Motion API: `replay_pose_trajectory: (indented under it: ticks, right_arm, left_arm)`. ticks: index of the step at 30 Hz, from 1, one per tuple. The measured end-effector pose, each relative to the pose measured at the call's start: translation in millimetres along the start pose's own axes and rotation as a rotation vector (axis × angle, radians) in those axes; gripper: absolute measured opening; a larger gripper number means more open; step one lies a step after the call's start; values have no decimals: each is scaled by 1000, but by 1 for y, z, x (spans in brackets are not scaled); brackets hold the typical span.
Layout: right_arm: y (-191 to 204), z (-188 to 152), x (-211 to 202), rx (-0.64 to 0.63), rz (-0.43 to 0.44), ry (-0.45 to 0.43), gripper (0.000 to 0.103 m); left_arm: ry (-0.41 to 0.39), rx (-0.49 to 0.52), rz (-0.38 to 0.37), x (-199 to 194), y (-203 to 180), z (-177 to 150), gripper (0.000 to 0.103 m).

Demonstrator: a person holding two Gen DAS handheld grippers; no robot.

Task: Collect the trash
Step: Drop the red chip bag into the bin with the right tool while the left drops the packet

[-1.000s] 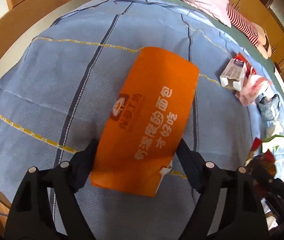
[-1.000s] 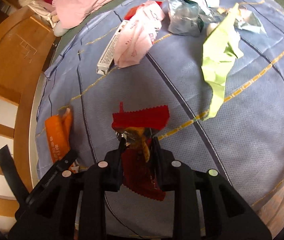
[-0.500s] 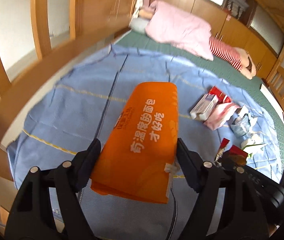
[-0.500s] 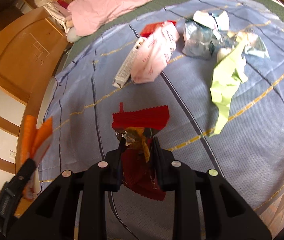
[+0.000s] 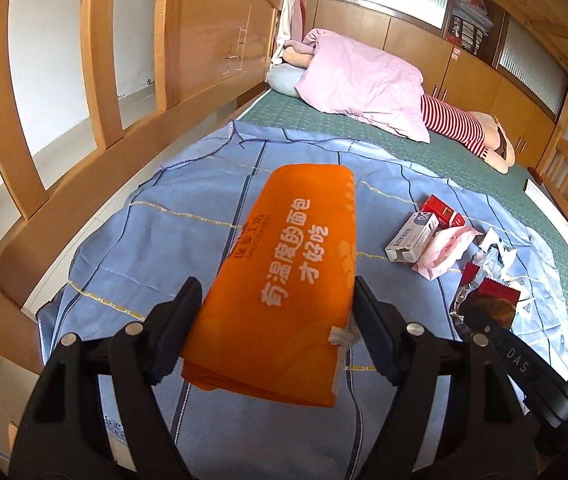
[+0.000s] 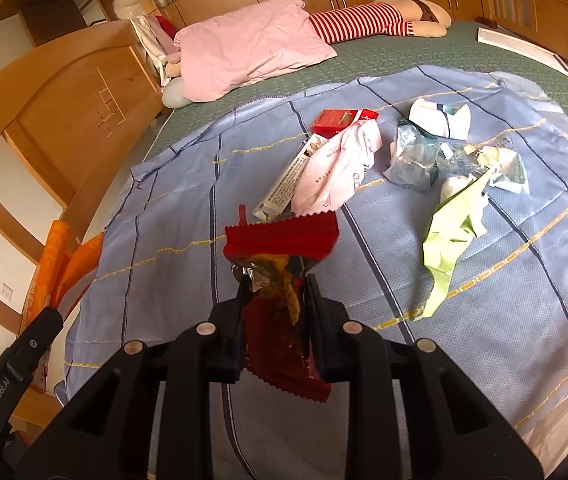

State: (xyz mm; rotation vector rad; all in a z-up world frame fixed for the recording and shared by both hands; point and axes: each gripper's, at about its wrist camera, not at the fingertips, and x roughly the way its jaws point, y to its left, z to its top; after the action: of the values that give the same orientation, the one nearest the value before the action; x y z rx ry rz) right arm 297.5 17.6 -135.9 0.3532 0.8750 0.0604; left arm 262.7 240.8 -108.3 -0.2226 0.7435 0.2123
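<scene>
My left gripper (image 5: 276,300) is shut on an orange bag (image 5: 287,272) with white print and holds it up above the blue cloth (image 5: 172,216). The bag also shows at the left edge of the right wrist view (image 6: 58,264). My right gripper (image 6: 274,284) is shut on a red snack wrapper (image 6: 280,240), lifted off the cloth; the wrapper shows in the left wrist view too (image 5: 491,306). More trash lies on the cloth: a white carton (image 6: 287,178), a pink-white pouch (image 6: 339,168), a red box (image 6: 339,120), crumpled clear plastic (image 6: 411,156) and green paper (image 6: 451,232).
The blue cloth (image 6: 503,300) covers part of a green mattress (image 6: 403,56). A pink pillow (image 6: 252,44) and a striped plush toy (image 6: 363,18) lie at the far end. A wooden bed frame (image 5: 132,92) runs along the left. A white plastic bag (image 6: 563,432) sits at the lower right.
Both grippers have risen and tilted up away from the cloth, each carrying its item. The view now takes in the whole bed and the room.
</scene>
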Motion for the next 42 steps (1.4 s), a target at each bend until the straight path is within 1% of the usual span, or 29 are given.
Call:
replay_pose_trajectory:
  ticks: [7,12,16,20,23,31,36,42]
  right_arm:
    - [5,-1,-4,-24,-10,-24,27]
    - [9,-2,-10,-44,-25,-63,27]
    - [12,-1,-23,-66,-65,-144,27]
    - [18,-1,-33,-100,-93,-205,27]
    - [26,-2,-42,-145,-125,-267,27]
    - [41,-9,-55,-244,-155,-354,27]
    - [48,-13,-58,-287,-162,-381,27]
    - [49,-13,-59,-291,-162,-383,27]
  left_arm:
    - [-18,2,-7,-3,-1,-1,76]
    - [-28,-5,-9,-5,0,0,76]
    - [-42,-5,-11,-7,0,1,76]
    - [-59,0,-17,-10,-2,1,76]
    - [-71,0,-19,-12,-2,1,76]
    - [-93,-11,-3,-15,3,3,76]
    - [-101,-14,1,-16,5,4,76]
    - [-105,-9,4,-17,5,5,76]
